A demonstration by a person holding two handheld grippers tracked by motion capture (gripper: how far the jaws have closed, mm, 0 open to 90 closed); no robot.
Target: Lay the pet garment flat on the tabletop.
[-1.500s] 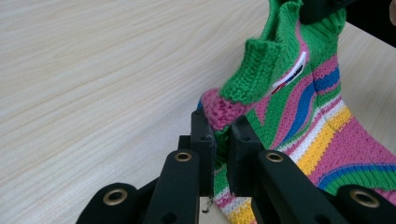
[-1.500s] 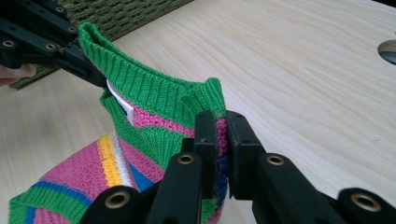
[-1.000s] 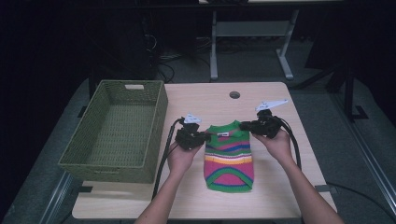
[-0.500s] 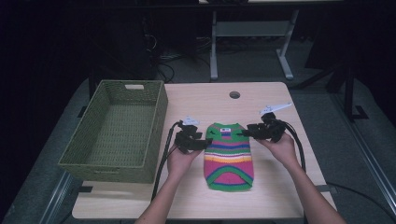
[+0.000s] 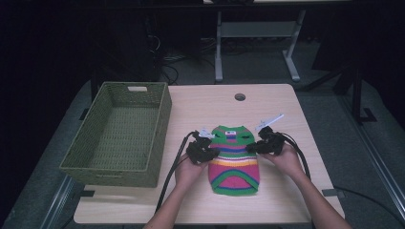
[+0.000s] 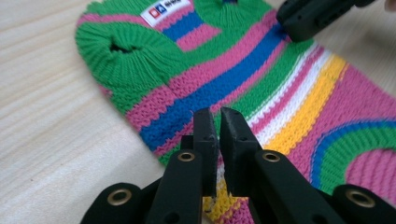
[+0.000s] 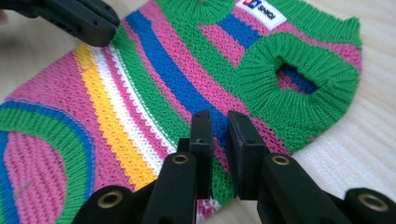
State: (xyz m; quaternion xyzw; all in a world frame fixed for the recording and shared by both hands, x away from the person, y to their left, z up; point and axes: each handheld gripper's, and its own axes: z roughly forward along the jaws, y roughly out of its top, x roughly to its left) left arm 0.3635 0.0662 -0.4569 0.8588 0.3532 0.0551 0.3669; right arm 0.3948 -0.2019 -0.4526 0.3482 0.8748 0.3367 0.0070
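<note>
High view: a light wooden counter (image 5: 267, 105) stands in a dark room. A small striped knitted sweater (image 5: 233, 160), banded in green, pink, blue, yellow and white, lies flat near the counter's middle, its collar pointing away from the person. A green woven basket (image 5: 119, 133) sits well apart to the left of the sweater, near the counter's left edge. The person's forearms come in from the bottom. The left hand-held gripper (image 5: 208, 151) touches the sweater's left edge, and the right hand-held gripper (image 5: 252, 147) touches its right edge. Black cables trail from both toward the person. A round hole (image 5: 239, 97) is set in the counter beyond the sweater.

Left gripper view: the left hand-held gripper (image 6: 218, 126) has its two black jaws nearly together, clenched on the sweater's (image 6: 280, 93) edge at the pink and blue stripes, with knit fabric between them lower down. A green armhole and a white label lie beyond, toward the upper left. The tip of the right hand-held gripper (image 6: 303, 21) rests at the sweater's opposite edge, at the upper right.

Right gripper view: the right hand-held gripper (image 7: 219, 133) has its jaws close together with a narrow gap, pinching the sweater's (image 7: 140, 84) edge just below a green armhole. The left hand-held gripper (image 7: 84, 21) touches the far edge at the upper left.
</note>
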